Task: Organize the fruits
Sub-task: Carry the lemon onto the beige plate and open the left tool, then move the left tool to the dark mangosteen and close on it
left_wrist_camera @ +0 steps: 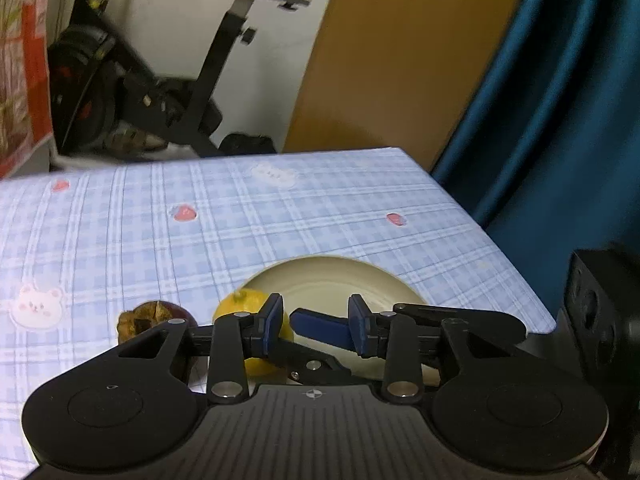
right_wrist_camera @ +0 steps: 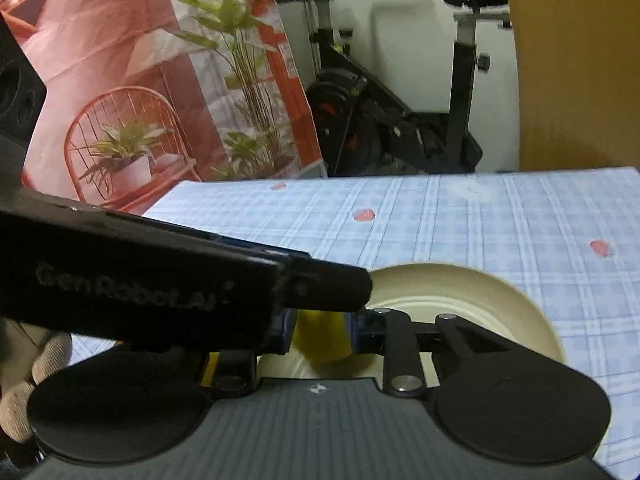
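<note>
A cream plate [left_wrist_camera: 340, 280] lies on the blue checked tablecloth [left_wrist_camera: 240, 220]. My right gripper [right_wrist_camera: 320, 330] is shut on a yellow fruit [right_wrist_camera: 322, 334] and holds it at the plate's [right_wrist_camera: 480, 292] near left rim. The same yellow fruit [left_wrist_camera: 244, 304] shows in the left wrist view, with one blue right-gripper finger [left_wrist_camera: 320, 326] beside it. My left gripper [left_wrist_camera: 316, 324] is open and empty, just above them. A dark purple mangosteen [left_wrist_camera: 156, 320] sits on the cloth left of the yellow fruit.
The left gripper's black body [right_wrist_camera: 160, 284] crosses the right wrist view above the yellow fruit. An exercise bike [left_wrist_camera: 180, 80], a wooden panel [left_wrist_camera: 400, 60] and a blue curtain [left_wrist_camera: 560, 100] stand beyond the table's far edge. A gloved hand [right_wrist_camera: 28, 380] shows at left.
</note>
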A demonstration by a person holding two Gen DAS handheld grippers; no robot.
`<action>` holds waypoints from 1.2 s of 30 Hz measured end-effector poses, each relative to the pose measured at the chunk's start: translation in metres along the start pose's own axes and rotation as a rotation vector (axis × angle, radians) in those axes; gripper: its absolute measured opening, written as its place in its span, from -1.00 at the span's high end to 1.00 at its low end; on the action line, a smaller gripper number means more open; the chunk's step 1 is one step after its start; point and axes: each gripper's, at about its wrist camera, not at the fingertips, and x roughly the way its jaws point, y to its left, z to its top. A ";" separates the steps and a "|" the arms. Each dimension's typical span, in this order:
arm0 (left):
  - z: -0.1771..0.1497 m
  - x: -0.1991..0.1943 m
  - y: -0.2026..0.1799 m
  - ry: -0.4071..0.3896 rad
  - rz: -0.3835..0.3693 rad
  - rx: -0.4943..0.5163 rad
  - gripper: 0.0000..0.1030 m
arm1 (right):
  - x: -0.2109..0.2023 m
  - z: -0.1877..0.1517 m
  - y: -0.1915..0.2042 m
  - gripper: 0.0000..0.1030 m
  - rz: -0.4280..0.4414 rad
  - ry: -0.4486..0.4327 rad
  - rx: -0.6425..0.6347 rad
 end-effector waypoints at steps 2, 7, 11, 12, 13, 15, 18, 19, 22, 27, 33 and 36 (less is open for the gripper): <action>-0.002 0.003 0.005 0.007 0.011 -0.016 0.28 | 0.002 0.001 0.001 0.46 0.000 0.006 -0.008; -0.004 0.004 0.011 0.010 0.015 -0.022 0.30 | 0.003 -0.004 -0.003 0.46 0.015 0.016 0.016; -0.006 0.001 0.011 0.008 0.006 -0.024 0.29 | 0.001 -0.005 0.001 0.46 0.004 0.023 0.009; -0.007 0.000 0.011 0.005 0.007 -0.023 0.29 | 0.000 -0.007 0.002 0.46 0.002 0.025 0.008; -0.008 0.000 0.011 0.004 0.012 -0.022 0.29 | 0.000 -0.007 0.002 0.46 0.000 0.025 0.010; -0.009 -0.002 0.012 0.002 0.021 -0.023 0.27 | -0.003 -0.009 0.000 0.46 -0.003 0.026 0.020; -0.010 -0.007 0.014 -0.006 0.035 -0.032 0.25 | -0.005 -0.010 0.000 0.46 -0.020 0.035 0.026; -0.010 -0.009 0.015 -0.010 0.039 -0.036 0.25 | -0.005 -0.010 -0.001 0.46 -0.027 0.041 0.026; -0.009 -0.019 0.018 -0.027 0.049 -0.042 0.24 | -0.006 -0.012 -0.003 0.46 -0.037 0.051 0.037; -0.007 -0.036 0.023 -0.057 0.075 -0.050 0.24 | -0.012 -0.013 -0.002 0.46 -0.052 0.056 0.031; -0.005 -0.057 0.037 -0.085 0.114 -0.061 0.09 | -0.017 -0.009 0.000 0.46 -0.068 0.060 0.005; -0.003 -0.069 0.046 -0.098 0.136 -0.064 0.06 | -0.020 -0.005 0.003 0.46 -0.065 0.054 -0.008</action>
